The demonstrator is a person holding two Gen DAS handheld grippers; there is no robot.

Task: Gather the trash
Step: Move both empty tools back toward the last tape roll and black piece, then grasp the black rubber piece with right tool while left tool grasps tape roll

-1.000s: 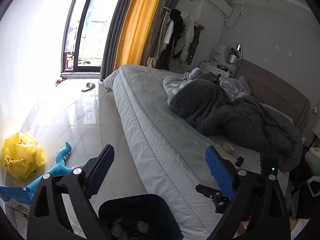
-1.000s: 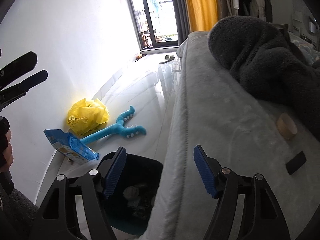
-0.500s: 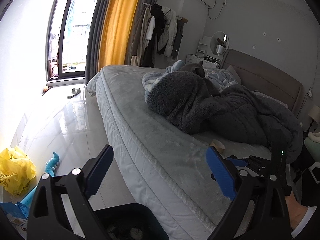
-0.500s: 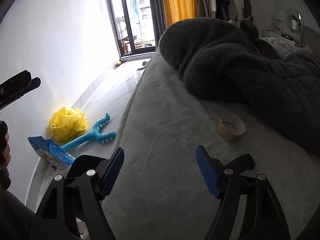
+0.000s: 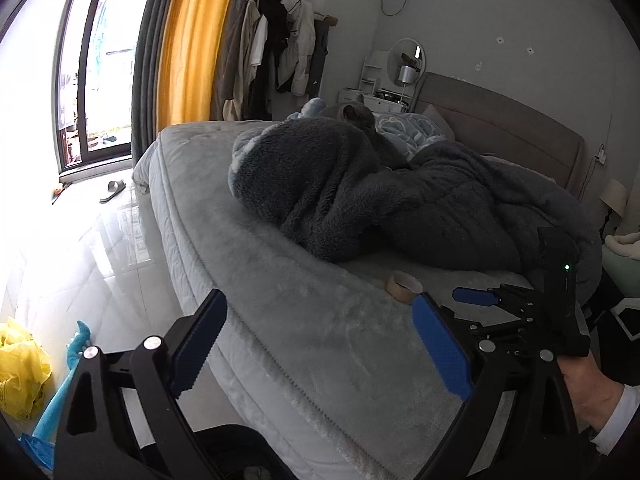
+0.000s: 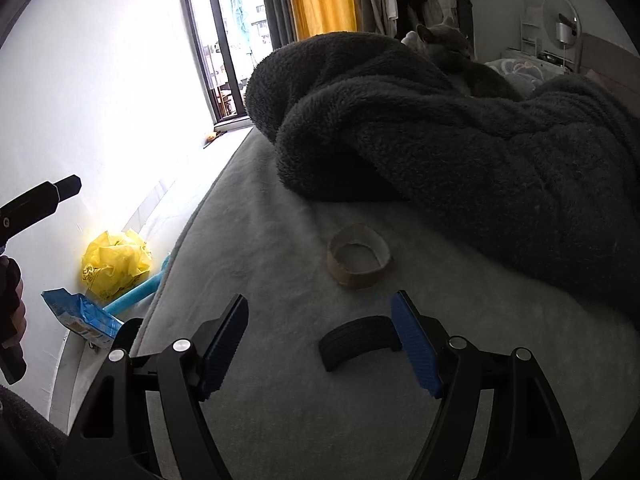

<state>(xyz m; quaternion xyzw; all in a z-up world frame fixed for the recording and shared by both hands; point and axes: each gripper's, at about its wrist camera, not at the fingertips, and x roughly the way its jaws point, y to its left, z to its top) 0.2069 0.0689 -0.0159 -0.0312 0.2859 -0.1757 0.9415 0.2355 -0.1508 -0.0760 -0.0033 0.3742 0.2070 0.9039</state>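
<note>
1. On the grey plush bed cover (image 6: 256, 240) lie two bits of trash: an empty brown cardboard tape roll (image 6: 359, 256) and a curved black ribbed plastic piece (image 6: 356, 342).
2. Over the cover, the right gripper (image 6: 320, 344) is spread wide, holding nothing.
3. Between its blue pads sits the black piece, its far end just beside the right-hand pad (image 6: 414, 354).
4. Beyond the fingertips, the tape roll lies near the dark fleece blanket (image 6: 460, 140).
5. At the mattress edge, the left gripper (image 5: 320, 344) is also spread wide and empty; the tape roll (image 5: 404, 286) lies just past its right-hand pad.
6. Down on the floor by the wall rest a crumpled yellow plastic bag (image 6: 115, 262) and a blue snack packet (image 6: 82, 316).
</note>
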